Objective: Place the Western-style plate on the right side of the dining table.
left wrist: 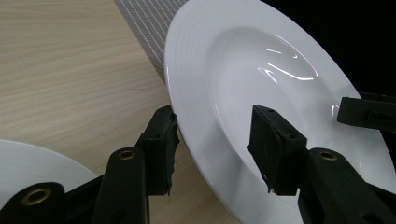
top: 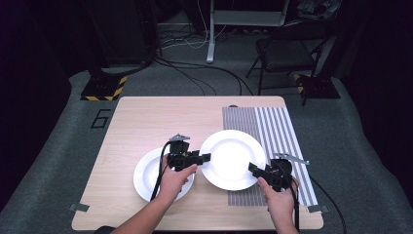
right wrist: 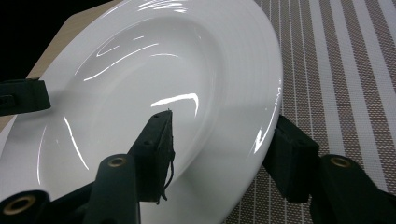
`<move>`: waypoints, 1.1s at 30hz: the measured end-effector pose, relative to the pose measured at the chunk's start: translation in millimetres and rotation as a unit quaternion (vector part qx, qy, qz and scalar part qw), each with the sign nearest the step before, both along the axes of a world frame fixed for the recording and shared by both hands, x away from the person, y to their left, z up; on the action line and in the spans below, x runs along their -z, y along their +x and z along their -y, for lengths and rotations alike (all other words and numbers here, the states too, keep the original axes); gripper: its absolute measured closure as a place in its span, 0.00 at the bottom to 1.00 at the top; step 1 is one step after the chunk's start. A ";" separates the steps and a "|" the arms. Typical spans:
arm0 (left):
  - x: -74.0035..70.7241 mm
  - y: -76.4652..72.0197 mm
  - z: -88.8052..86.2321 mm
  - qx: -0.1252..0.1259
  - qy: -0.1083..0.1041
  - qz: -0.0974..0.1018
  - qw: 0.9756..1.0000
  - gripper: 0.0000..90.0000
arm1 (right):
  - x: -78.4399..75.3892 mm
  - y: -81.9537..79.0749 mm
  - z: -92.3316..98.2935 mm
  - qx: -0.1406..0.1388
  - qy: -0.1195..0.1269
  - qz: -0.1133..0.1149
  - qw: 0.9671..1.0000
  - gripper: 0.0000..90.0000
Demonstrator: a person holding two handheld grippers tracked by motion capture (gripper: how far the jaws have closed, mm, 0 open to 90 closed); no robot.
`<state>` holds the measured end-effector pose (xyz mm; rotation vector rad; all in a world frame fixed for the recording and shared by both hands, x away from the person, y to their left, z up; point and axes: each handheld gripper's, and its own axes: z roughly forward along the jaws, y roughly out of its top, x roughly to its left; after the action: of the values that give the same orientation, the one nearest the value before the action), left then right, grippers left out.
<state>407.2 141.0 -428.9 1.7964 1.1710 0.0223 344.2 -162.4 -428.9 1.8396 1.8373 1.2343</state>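
White round china plate [top: 233,158] hangs pinched at both rims by your left hand-held gripper [top: 203,158] and right hand-held gripper [top: 255,169]; keep it level over the striped mat [top: 287,134].

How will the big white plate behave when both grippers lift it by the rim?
The big white plate looks rigid, so it should not bend. Its glossy glaze may slip in the pads. It is likely ceramic, so a drop onto the table could chip it.

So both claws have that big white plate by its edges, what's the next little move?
Probably carry the large plate sideways over the smaller plate. The left claw and right claw each straddle its rim, and it looks tilted above the striped mat.
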 end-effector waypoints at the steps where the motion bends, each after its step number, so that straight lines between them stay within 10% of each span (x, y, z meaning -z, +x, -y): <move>1: -0.1 0.2 2.0 0.001 0.000 -0.001 1.000 0.58 | -0.2 -0.7 1.6 0.002 0.001 -0.001 1.000 0.50; 33: 4.2 6.7 65.4 0.040 -0.009 -0.008 0.999 0.58 | -0.1 -22.8 57.7 0.045 -0.007 0.002 0.999 0.50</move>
<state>413.9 75.6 -433.2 1.8295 1.1056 -0.0490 321.5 -220.1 -428.7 1.8902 1.7356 1.1888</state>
